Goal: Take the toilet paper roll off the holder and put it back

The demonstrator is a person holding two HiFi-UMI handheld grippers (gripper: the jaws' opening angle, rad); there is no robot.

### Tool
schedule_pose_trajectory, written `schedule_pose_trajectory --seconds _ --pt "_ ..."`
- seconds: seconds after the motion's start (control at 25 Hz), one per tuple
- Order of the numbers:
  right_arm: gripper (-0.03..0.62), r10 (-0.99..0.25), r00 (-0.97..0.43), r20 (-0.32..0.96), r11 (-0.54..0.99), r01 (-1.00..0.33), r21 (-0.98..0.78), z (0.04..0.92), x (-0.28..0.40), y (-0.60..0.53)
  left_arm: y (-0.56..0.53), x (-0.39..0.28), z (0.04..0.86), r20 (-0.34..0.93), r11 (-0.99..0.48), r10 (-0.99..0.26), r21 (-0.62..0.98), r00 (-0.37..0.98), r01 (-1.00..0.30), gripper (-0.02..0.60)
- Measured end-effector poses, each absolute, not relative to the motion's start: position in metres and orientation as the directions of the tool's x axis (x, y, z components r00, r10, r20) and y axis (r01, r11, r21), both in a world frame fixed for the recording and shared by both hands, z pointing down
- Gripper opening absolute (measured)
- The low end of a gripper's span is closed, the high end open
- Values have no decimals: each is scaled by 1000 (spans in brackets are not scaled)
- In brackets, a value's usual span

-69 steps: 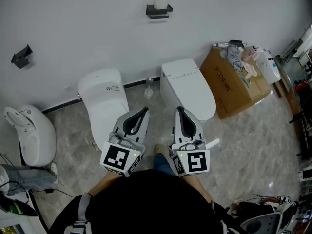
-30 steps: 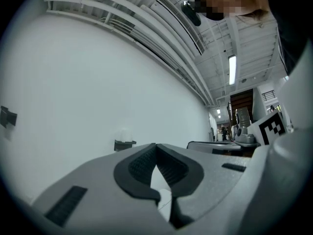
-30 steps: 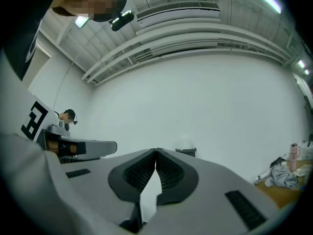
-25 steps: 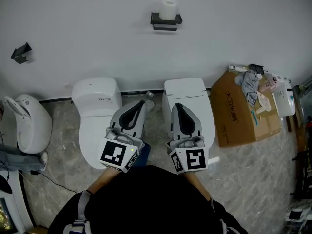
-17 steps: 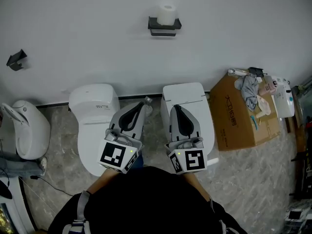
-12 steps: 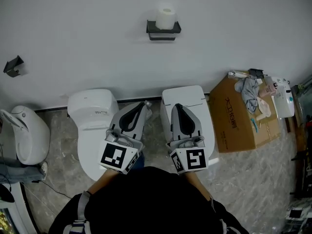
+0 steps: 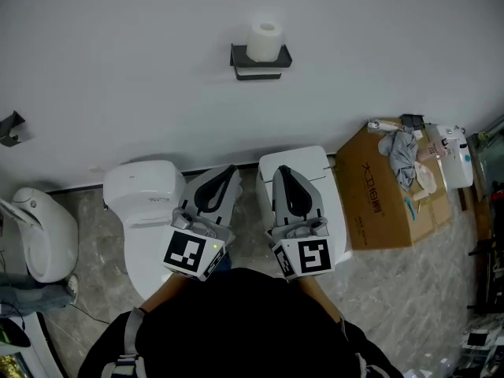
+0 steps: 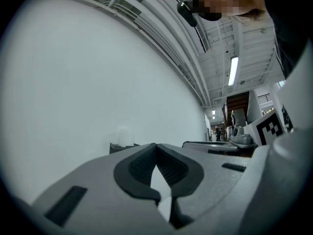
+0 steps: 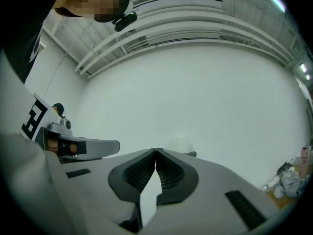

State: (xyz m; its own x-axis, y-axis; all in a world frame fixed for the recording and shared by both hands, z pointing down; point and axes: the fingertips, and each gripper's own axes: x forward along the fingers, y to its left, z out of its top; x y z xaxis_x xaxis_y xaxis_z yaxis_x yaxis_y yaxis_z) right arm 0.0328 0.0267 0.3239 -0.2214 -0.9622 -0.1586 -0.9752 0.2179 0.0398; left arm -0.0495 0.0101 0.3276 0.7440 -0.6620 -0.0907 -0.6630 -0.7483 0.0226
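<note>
A white toilet paper roll [image 7: 264,42] stands upright on a black wall holder [image 7: 260,60] high on the white wall. Both grippers hang side by side well below it, close to my body. My left gripper [image 7: 231,169] is shut with nothing in it; from its own view the roll [image 8: 125,136] shows faintly above the holder [image 8: 122,146], far off. My right gripper [image 7: 280,169] is shut and holds nothing too, and the roll [image 9: 180,143] peeks just past its closed tips [image 9: 156,151].
Two white toilets [image 7: 146,203] [image 7: 319,181] stand against the wall below the grippers. A third white fixture [image 7: 39,231] sits at the far left. A cardboard box [image 7: 394,191] with clutter on top is at the right. A second black bracket [image 7: 9,128] is on the wall at left.
The head view has tilted upward and moved nearer the wall: the roll and holder sit lower in the frame, the toilets slide down. Both grippers stay shut in the same spot.
</note>
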Motion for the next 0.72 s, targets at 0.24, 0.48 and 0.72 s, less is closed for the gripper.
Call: schedule_pose_trajectory --seconds 0.24,0.48,0.72 --pt "23 -967 -199 -157 194 -980 43 318 31 -12 -30 -49 321 -95 -769 -637 20 765 -639 6" --pt "23 -971 -176 -163 169 -984 53 315 31 -51 -69 -46 319 -98 -794 -606 19 789 -607 6" --pt "23 -976 -145 -160 138 -989 53 319 28 -82 -101 -47 322 -100 -816 -576 19 811 -578 6"
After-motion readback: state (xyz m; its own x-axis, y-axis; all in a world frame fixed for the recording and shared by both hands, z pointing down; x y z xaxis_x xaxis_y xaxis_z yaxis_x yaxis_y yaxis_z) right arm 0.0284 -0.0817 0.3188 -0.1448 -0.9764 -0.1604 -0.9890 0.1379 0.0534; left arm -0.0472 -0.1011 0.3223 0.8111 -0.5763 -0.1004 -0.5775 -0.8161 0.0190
